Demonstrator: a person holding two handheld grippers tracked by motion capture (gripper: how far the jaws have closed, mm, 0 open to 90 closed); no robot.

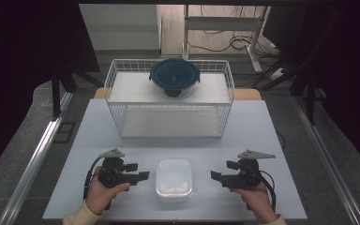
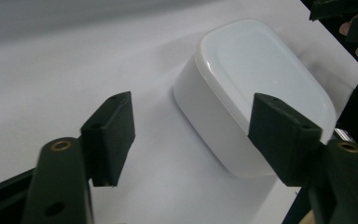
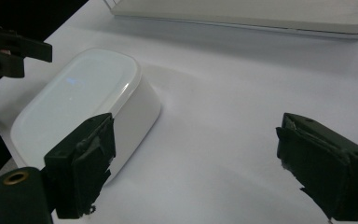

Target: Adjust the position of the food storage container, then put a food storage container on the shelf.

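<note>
A white rectangular container point(image 1: 174, 179) with a shut lid sits on the table near the front edge, between the two grippers. To its left, my left gripper point(image 1: 138, 171) points toward it, open and apart from it. In the left gripper view the container point(image 2: 261, 60) lies ahead of the open jaws of my left gripper point(image 2: 191, 98), with nothing pressed between the pads. My right gripper point(image 1: 222, 170) stands open on the container's right side. In the right gripper view the container point(image 3: 84, 93) lies ahead and to the left of my right gripper point(image 3: 196, 121).
A white wire rack point(image 1: 117, 84) stands at the back of the white table point(image 1: 272, 140). A round bowl with a dark blue lid point(image 1: 174, 77) rests on its upper shelf. Dark floor and metal rails flank the table.
</note>
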